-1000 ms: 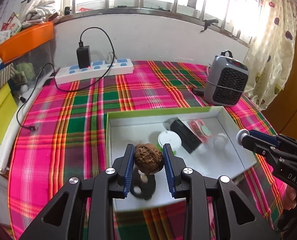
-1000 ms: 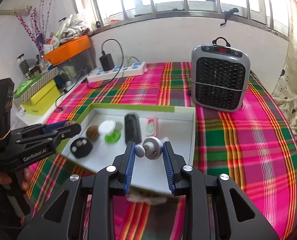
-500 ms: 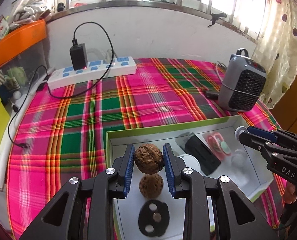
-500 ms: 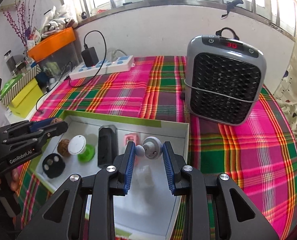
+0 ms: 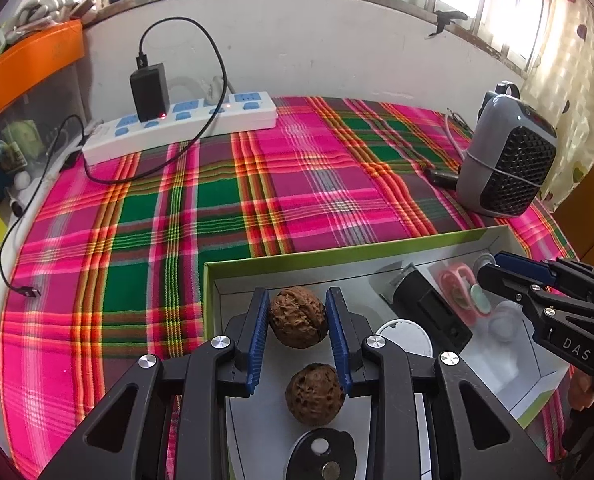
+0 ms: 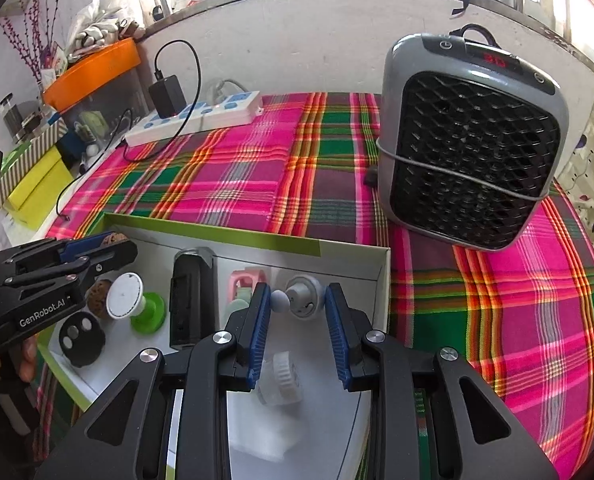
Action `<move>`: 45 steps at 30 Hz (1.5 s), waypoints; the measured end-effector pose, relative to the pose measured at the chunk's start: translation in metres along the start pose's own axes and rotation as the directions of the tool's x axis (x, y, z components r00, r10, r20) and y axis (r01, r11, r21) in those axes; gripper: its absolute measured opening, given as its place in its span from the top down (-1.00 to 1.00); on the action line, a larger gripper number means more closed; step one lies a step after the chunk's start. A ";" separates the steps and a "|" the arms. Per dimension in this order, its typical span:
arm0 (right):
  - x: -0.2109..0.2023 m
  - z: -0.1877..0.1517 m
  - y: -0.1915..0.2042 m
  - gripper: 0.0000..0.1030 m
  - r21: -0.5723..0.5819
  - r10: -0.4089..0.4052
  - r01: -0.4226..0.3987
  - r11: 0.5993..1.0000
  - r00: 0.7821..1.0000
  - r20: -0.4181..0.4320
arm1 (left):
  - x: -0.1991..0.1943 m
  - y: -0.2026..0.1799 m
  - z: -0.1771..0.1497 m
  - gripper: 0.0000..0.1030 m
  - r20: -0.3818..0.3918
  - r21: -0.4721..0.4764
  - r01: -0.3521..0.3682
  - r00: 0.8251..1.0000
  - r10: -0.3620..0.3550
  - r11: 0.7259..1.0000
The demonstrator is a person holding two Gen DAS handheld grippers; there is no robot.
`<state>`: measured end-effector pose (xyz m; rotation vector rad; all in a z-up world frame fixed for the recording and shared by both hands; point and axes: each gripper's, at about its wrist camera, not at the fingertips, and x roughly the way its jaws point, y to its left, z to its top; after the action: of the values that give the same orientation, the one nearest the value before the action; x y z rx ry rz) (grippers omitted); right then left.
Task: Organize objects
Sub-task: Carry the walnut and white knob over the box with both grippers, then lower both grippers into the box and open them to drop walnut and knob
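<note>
My left gripper [image 5: 297, 300] is shut on a brown walnut [image 5: 297, 317], held just over the near left part of the white box [image 5: 337, 257] with the green rim. A second walnut [image 5: 315, 394] lies in the box below it, and a black disc [image 5: 321, 460] lies nearer still. My right gripper [image 6: 297, 292] is shut on a small grey round piece [image 6: 303, 303] with a pale knob, above the box's far right corner [image 6: 381, 264]. Each gripper shows in the other's view: the right gripper [image 5: 489, 271] and the left gripper [image 6: 123, 247].
Inside the box are a black block [image 6: 191, 296], a pink item [image 6: 243, 284], a white-topped green piece [image 6: 137, 308] and a white ridged cap [image 6: 283, 376]. A grey heater [image 6: 469, 144] stands right of the box. A power strip [image 5: 181, 126] lies along the back wall on the plaid cloth [image 5: 257, 200].
Both grippers moved forward and a little down over the box, carrying the walnut and the grey piece. The box now sits lower in both views and the heater looms closer.
</note>
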<state>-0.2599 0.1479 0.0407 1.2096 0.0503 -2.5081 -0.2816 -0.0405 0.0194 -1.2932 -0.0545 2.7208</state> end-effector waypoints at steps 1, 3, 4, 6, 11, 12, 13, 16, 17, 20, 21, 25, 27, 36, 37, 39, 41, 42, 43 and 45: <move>0.001 0.000 0.000 0.42 0.000 0.000 0.000 1.000 1.000 -0.002 | 0.001 0.000 0.000 0.48 -0.002 0.000 0.000 1.000 0.000 1.000; 0.001 0.000 0.000 0.42 -0.004 -0.001 0.001 1.000 1.000 0.000 | 0.003 -0.001 -0.001 0.48 -0.006 0.002 0.002 1.000 -0.002 1.000; 0.002 0.000 0.001 0.42 -0.006 -0.002 0.002 1.000 1.000 -0.001 | 0.004 -0.002 -0.001 0.48 -0.008 0.005 0.001 1.000 -0.001 1.000; 0.003 0.000 0.002 0.42 -0.010 -0.005 0.005 1.000 1.000 -0.002 | 0.005 -0.002 -0.001 0.48 -0.010 0.007 -0.001 1.000 0.001 1.000; 0.003 0.001 0.003 0.42 -0.014 -0.006 0.006 1.000 1.000 0.000 | 0.006 -0.004 -0.001 0.48 -0.022 0.019 -0.010 1.000 0.011 1.000; 0.003 0.001 0.003 0.42 -0.014 -0.007 0.007 1.000 1.000 0.000 | 0.006 -0.004 -0.001 0.48 -0.023 0.020 -0.011 1.000 0.011 1.000; 0.004 0.001 0.003 0.42 -0.015 -0.007 0.007 1.000 1.000 0.000 | 0.006 -0.004 -0.001 0.48 -0.023 0.020 -0.010 1.000 0.010 1.000; 0.004 0.001 0.003 0.42 -0.018 -0.009 0.009 1.000 1.000 0.001 | 0.006 -0.005 -0.001 0.48 -0.023 0.022 -0.015 1.000 0.015 1.000; 0.004 0.001 0.003 0.42 -0.017 -0.009 0.009 1.000 1.000 0.001 | 0.007 -0.005 -0.001 0.48 -0.024 0.023 -0.016 1.000 0.017 1.000; 0.004 0.001 0.004 0.42 -0.016 -0.009 0.009 1.000 1.000 0.000 | 0.007 -0.005 -0.001 0.48 -0.024 0.023 -0.017 1.000 0.018 1.000; 0.004 0.001 0.004 0.42 -0.017 -0.010 0.010 1.000 1.000 0.000 | 0.007 -0.005 -0.001 0.48 -0.024 0.025 -0.019 1.000 0.020 1.000; 0.004 0.001 0.004 0.42 -0.015 -0.010 0.010 1.000 1.000 0.004 | 0.007 -0.005 -0.002 0.48 -0.025 0.030 -0.027 0.999 0.028 0.999; 0.004 0.001 0.003 0.42 -0.011 -0.009 0.009 1.000 1.000 0.006 | 0.007 -0.005 -0.002 0.48 -0.026 0.030 -0.028 0.999 0.029 0.999; 0.004 0.001 0.004 0.42 -0.012 -0.013 0.013 1.000 1.000 0.006 | 0.007 -0.003 -0.003 0.47 -0.025 0.027 -0.023 0.999 0.024 0.999; 0.004 0.001 0.004 0.42 -0.012 -0.014 0.014 1.000 1.000 0.006 | 0.007 -0.003 -0.003 0.47 -0.025 0.026 -0.021 0.999 0.022 0.999; 0.004 0.001 0.004 0.42 -0.012 -0.014 0.014 1.000 1.000 0.006 | 0.007 -0.003 -0.003 0.47 -0.026 0.025 -0.019 0.999 0.020 1.000; 0.004 0.001 0.004 0.42 -0.010 -0.014 0.014 1.000 1.000 0.007 | 0.006 -0.002 -0.003 0.46 -0.026 0.023 -0.016 1.000 0.017 1.000; 0.004 0.001 0.004 0.42 -0.010 -0.015 0.015 1.000 1.000 0.007 | 0.005 -0.002 -0.003 0.46 -0.026 0.023 -0.016 1.000 0.016 1.000; 0.004 0.001 0.004 0.42 -0.009 -0.016 0.016 1.000 1.000 0.007 | 0.005 -0.002 -0.003 0.45 -0.024 0.023 -0.016 1.000 0.017 1.000; 0.003 0.001 0.004 0.41 -0.007 -0.017 0.017 1.000 1.000 0.008 | 0.003 -0.002 -0.002 0.42 -0.022 0.024 -0.016 1.000 0.017 1.000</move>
<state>-0.2616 0.1430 0.0394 1.2015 0.0676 -2.5250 -0.2822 -0.0384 0.0158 -1.3222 -0.0088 2.7117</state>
